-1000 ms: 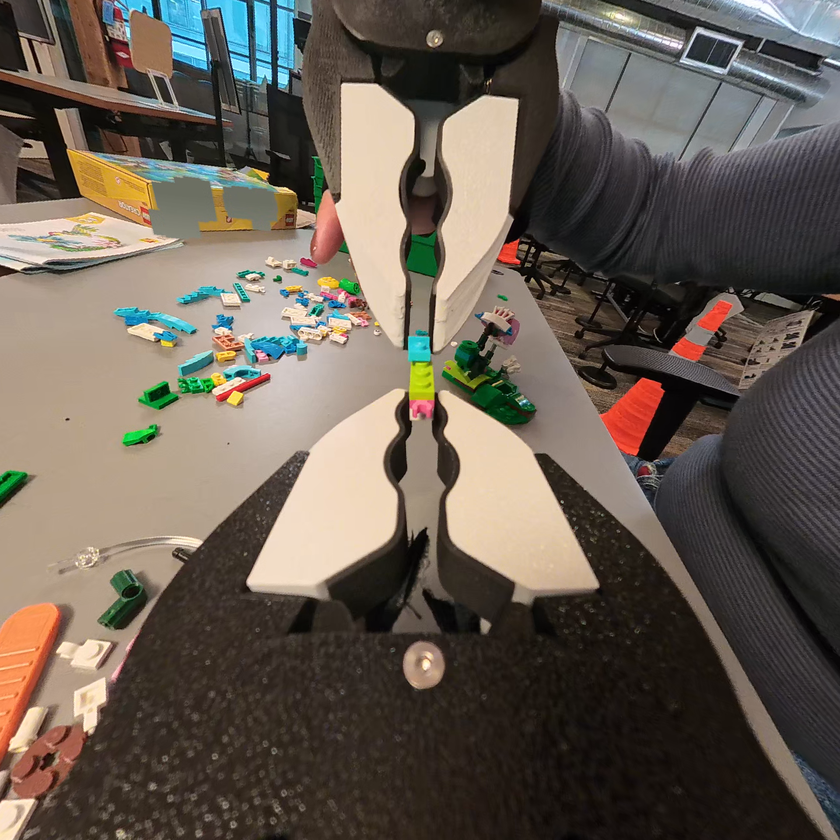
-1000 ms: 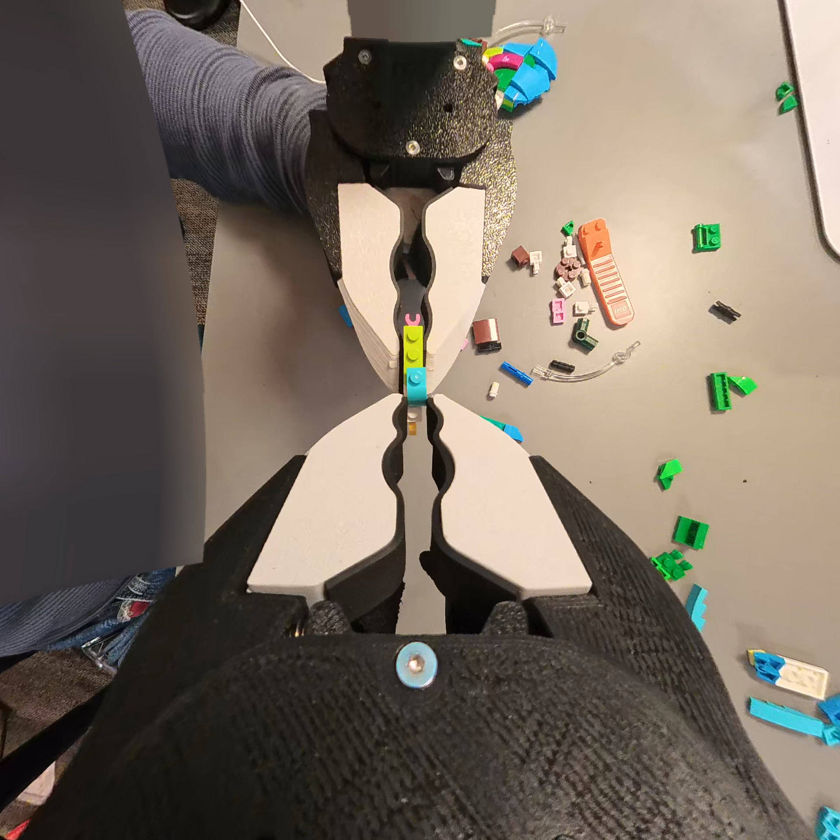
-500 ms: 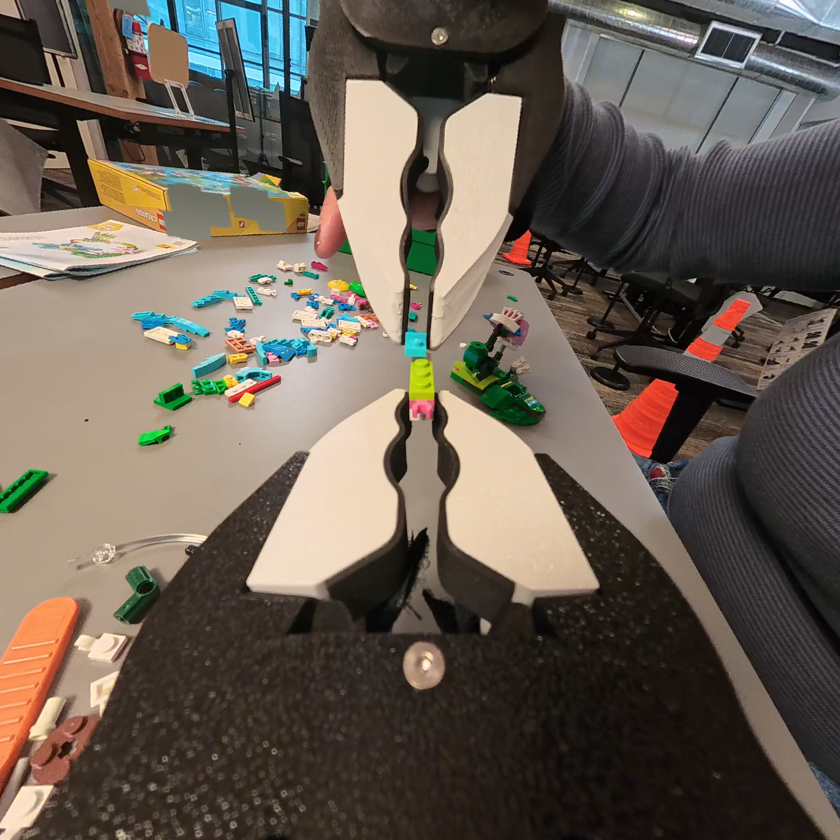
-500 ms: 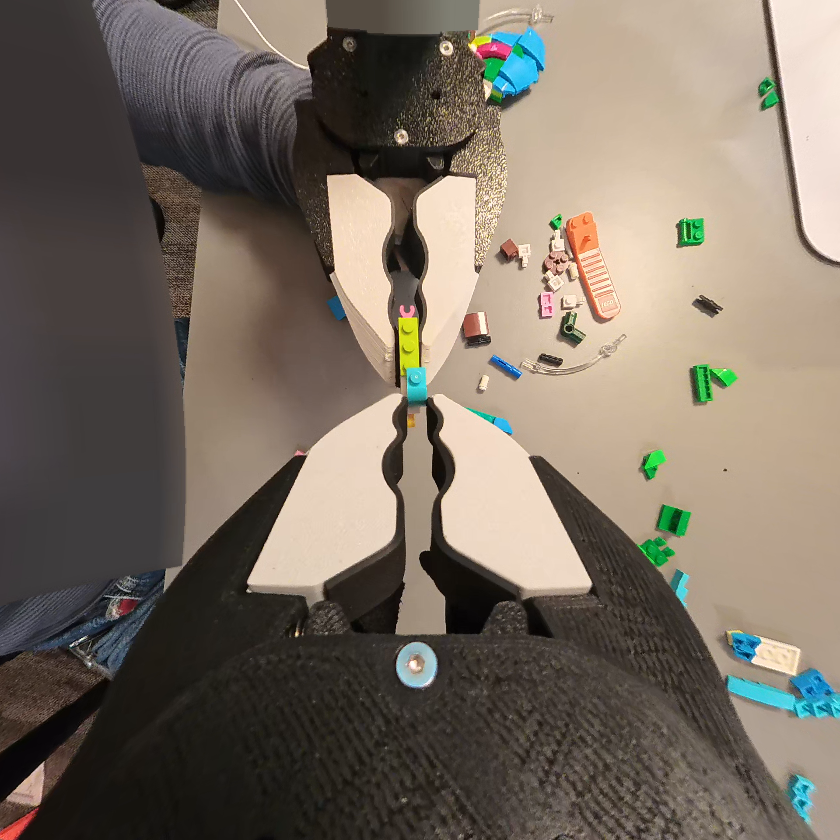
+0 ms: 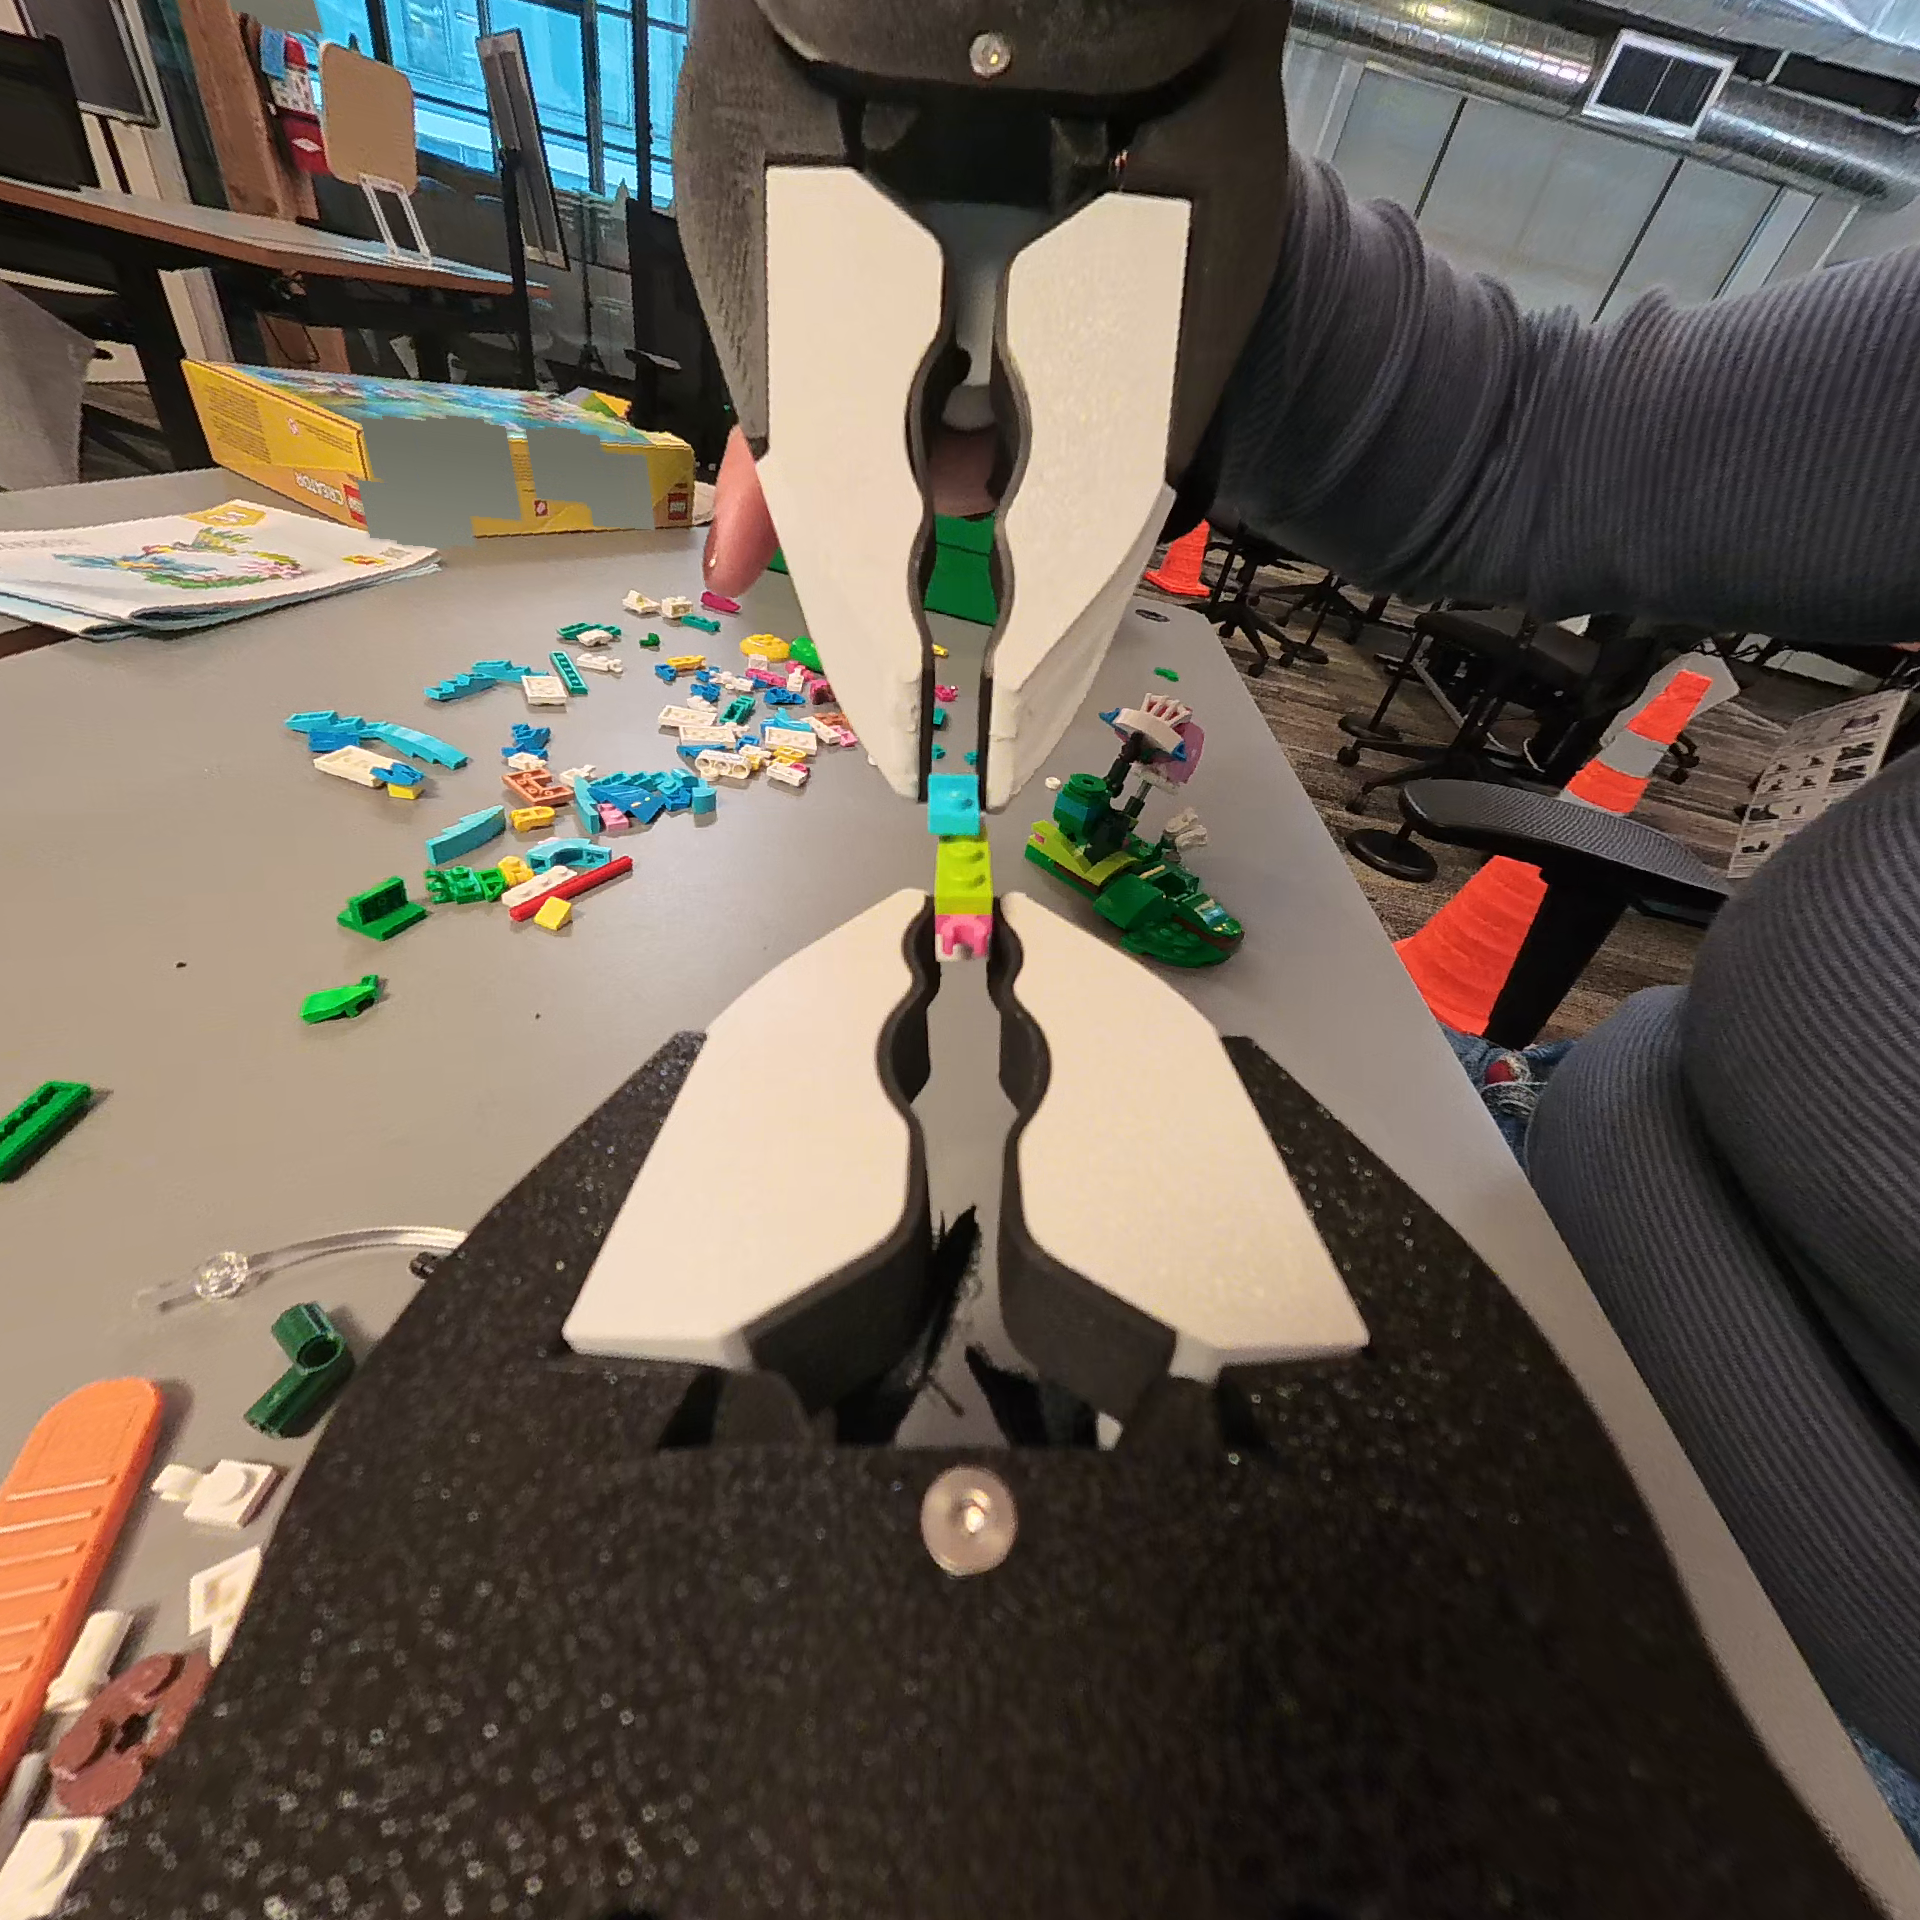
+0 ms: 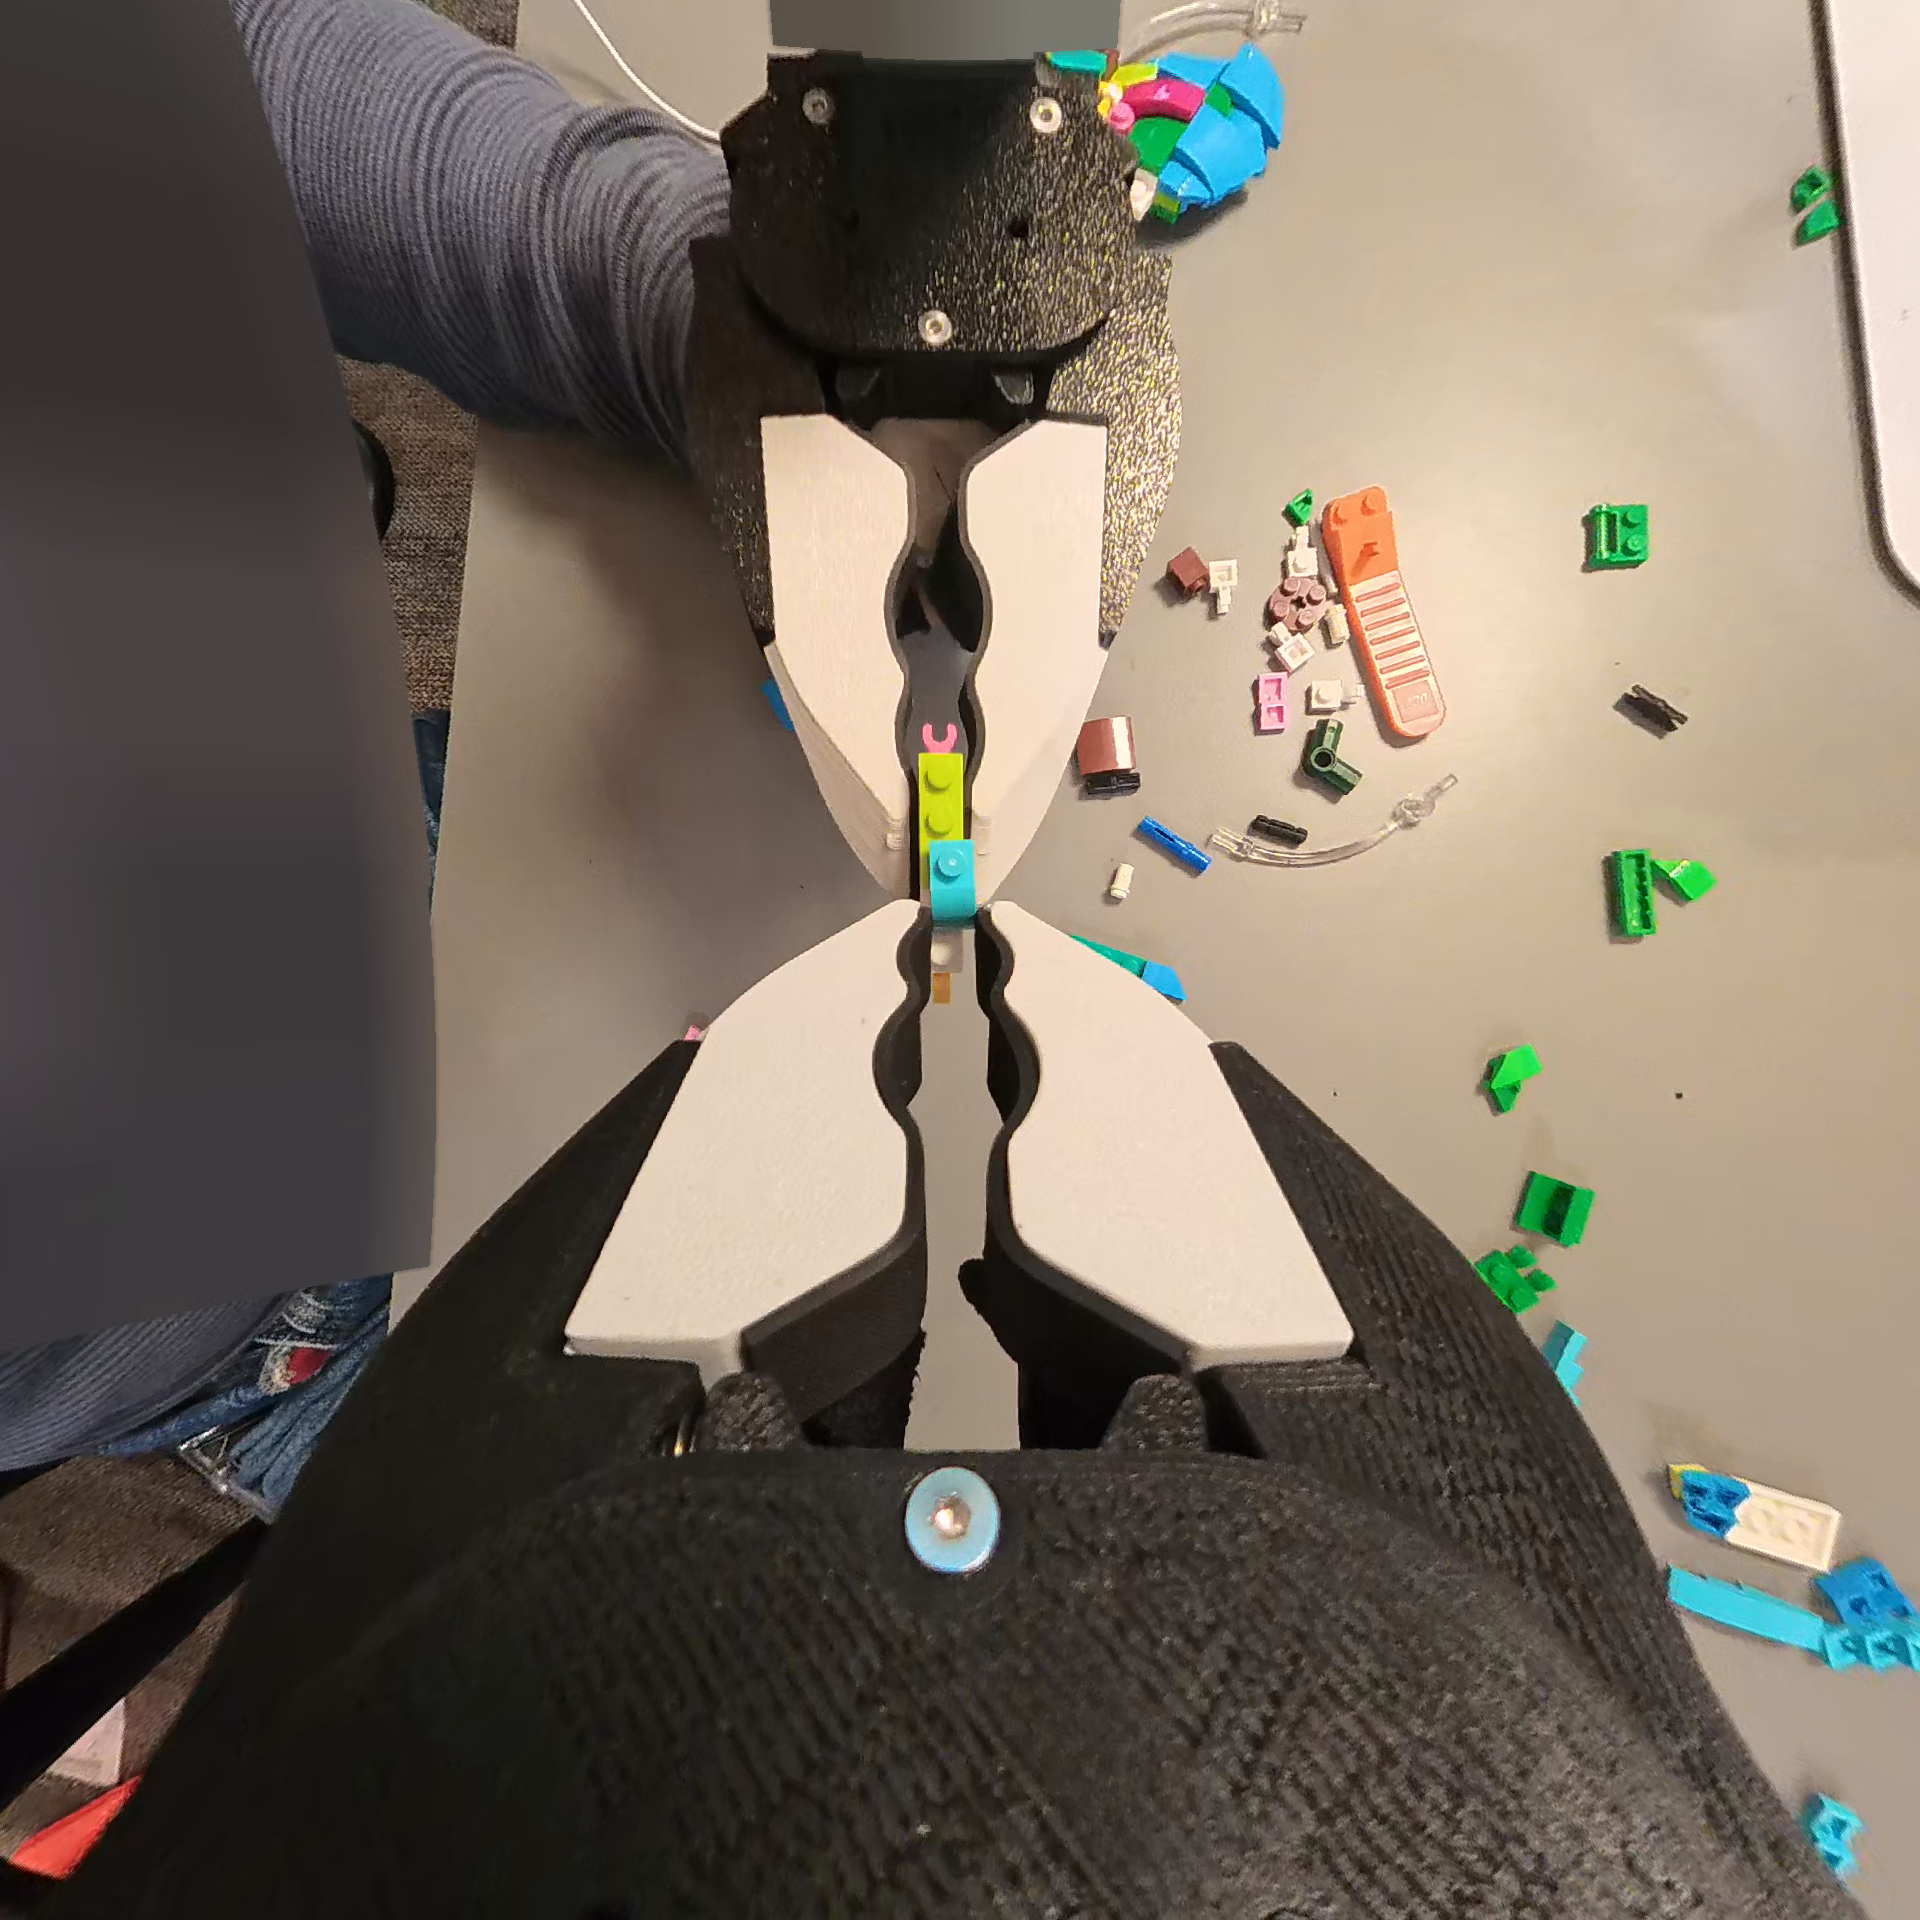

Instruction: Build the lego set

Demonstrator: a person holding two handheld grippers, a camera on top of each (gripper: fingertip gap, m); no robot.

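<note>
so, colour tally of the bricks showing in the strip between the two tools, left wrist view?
Teal: 1
Lime: 1
Pink: 1
Total: 3, one strip, with the left tool shut on the pink end and the right tool shut on the teal end.

Even, diffuse indoor light fills both views. In the left wrist view, daylight enters through windows (image 5: 457,114) at 11 o'clock, tinted blue. The grey table (image 5: 208,831) shows only soft, faint shadows beneath the loose bricks (image 5: 582,769) and no harsh glare. Wide-angle distortion bends straight lines toward the edges. The centre is sharp; the near gripper housing (image 6: 935,1714) at 6 o'clock is slightly soft.
</note>
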